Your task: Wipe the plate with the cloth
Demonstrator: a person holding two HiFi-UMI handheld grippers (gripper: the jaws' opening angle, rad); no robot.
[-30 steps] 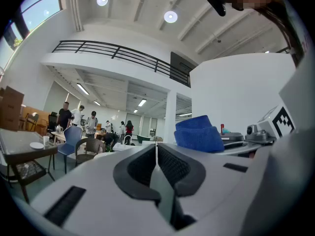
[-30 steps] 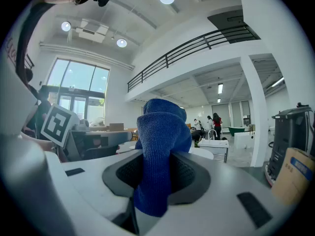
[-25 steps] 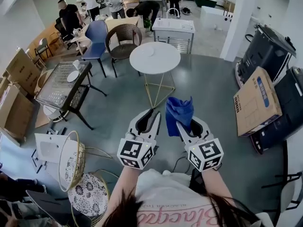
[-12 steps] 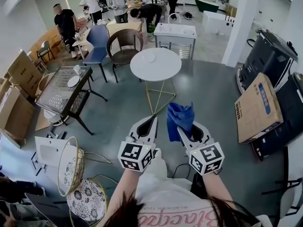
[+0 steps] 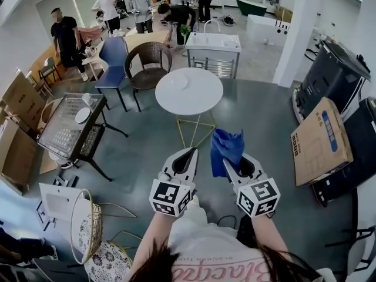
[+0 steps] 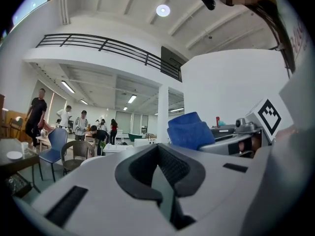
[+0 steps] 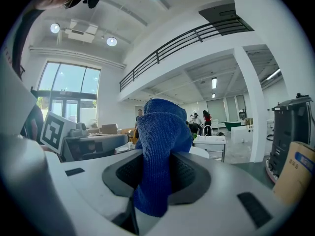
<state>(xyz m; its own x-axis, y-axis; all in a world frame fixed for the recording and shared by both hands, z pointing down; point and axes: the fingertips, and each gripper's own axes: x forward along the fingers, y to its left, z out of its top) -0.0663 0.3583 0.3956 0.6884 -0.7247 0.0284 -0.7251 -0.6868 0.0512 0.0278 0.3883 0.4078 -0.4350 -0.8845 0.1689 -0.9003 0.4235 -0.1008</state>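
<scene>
**Two tools held out level, cloth in the right one**

Two forearms reach forward from the person's pale printed shirt (image 5: 205, 257), each ending in a tool with a marker cube (image 5: 170, 197) at its near end. The left tool (image 5: 191, 151) has its jaws fully together; in the left gripper view the left tool's (image 6: 158, 149) dark pads meet, and nothing lies between them. Just beside it, the right tool (image 5: 228, 157) has its jaws clamped on the blue cloth (image 5: 227, 144). In the right gripper view the cloth (image 7: 160, 132) is pinched between the pads of the right tool (image 7: 155, 181). One end hangs below them and a thick fold stands up above the tips. Both tools hang over the grey floor (image 5: 147, 151), apart from any furniture.

Straight ahead, beyond the tips, stands a round white table (image 5: 197, 96) on thin gold legs. A faint white disc, which looks like the plate (image 5: 178, 82), sits on its left part, well apart from the cloth. To the left is a glass-topped table (image 5: 61, 131) carrying a small white dish (image 5: 82, 115). To the right a cardboard box (image 5: 320, 140) leans against dark machines.

Farther back are a wicker chair (image 5: 147, 60), a blue chair (image 5: 113, 57) and a white cabinet (image 5: 212, 49). Several people (image 5: 64, 34) stand or bend at the back of the room, beside a white pillar (image 5: 296, 22).
</scene>
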